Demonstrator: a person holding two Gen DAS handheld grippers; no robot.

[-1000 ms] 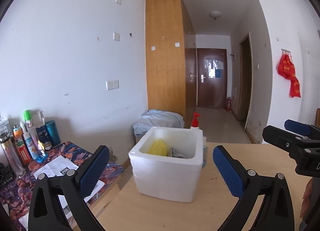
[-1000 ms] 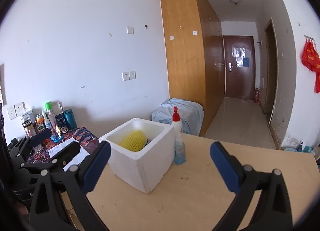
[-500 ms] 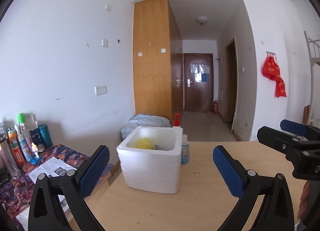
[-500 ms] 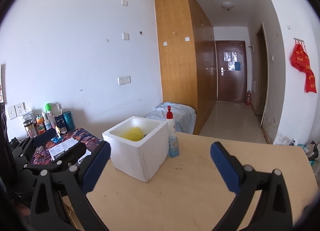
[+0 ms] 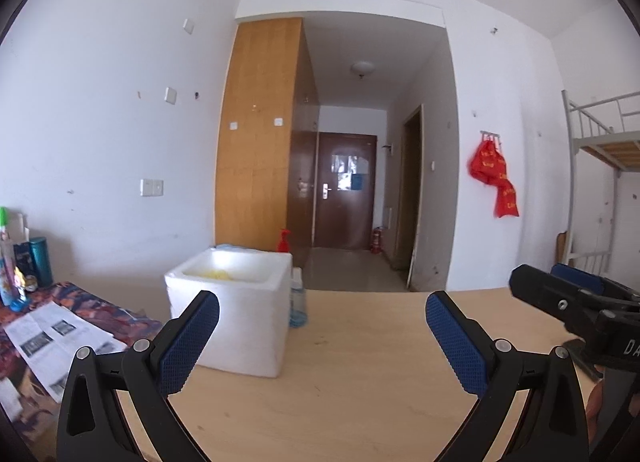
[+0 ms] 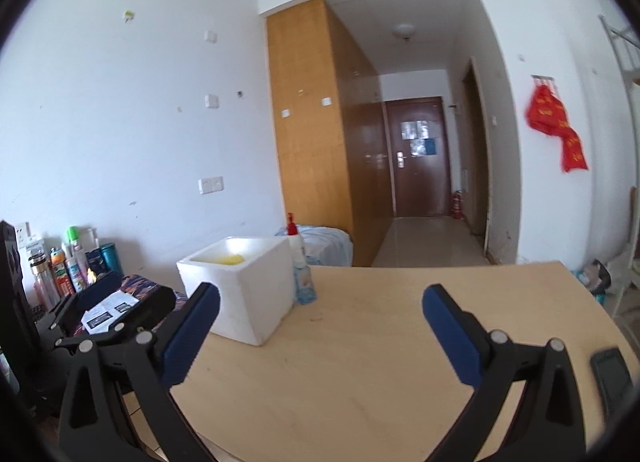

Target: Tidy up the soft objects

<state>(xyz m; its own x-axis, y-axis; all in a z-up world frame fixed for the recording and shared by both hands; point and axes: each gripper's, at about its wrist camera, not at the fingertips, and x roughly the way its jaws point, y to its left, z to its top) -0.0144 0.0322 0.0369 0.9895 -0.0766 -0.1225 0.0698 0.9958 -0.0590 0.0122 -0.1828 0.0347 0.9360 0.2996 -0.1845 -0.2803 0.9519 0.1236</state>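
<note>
A white foam box [image 5: 236, 322] [image 6: 244, 290] stands on the wooden table [image 5: 360, 374] [image 6: 380, 342] at its far left corner. Only the top of a yellow soft thing [image 5: 218, 273] [image 6: 230, 260] shows over its rim. My left gripper [image 5: 320, 338] is open and empty, held back from the box, level with its right side. My right gripper [image 6: 320, 328] is also open and empty, further right over the bare tabletop. The right gripper's body shows at the right edge of the left wrist view, the left gripper's at the left edge of the right wrist view.
A spray bottle with a red top [image 5: 296, 302] [image 6: 300, 274] stands right behind the box. A lower side table [image 5: 60, 326] on the left carries papers and several bottles [image 6: 68, 266]. A dark flat device [image 6: 612, 378] lies near the table's right front edge.
Both grippers have pulled back from the box and dropped lower, so it looks smaller and its inside is mostly hidden behind the rim. Both stay open and empty.
</note>
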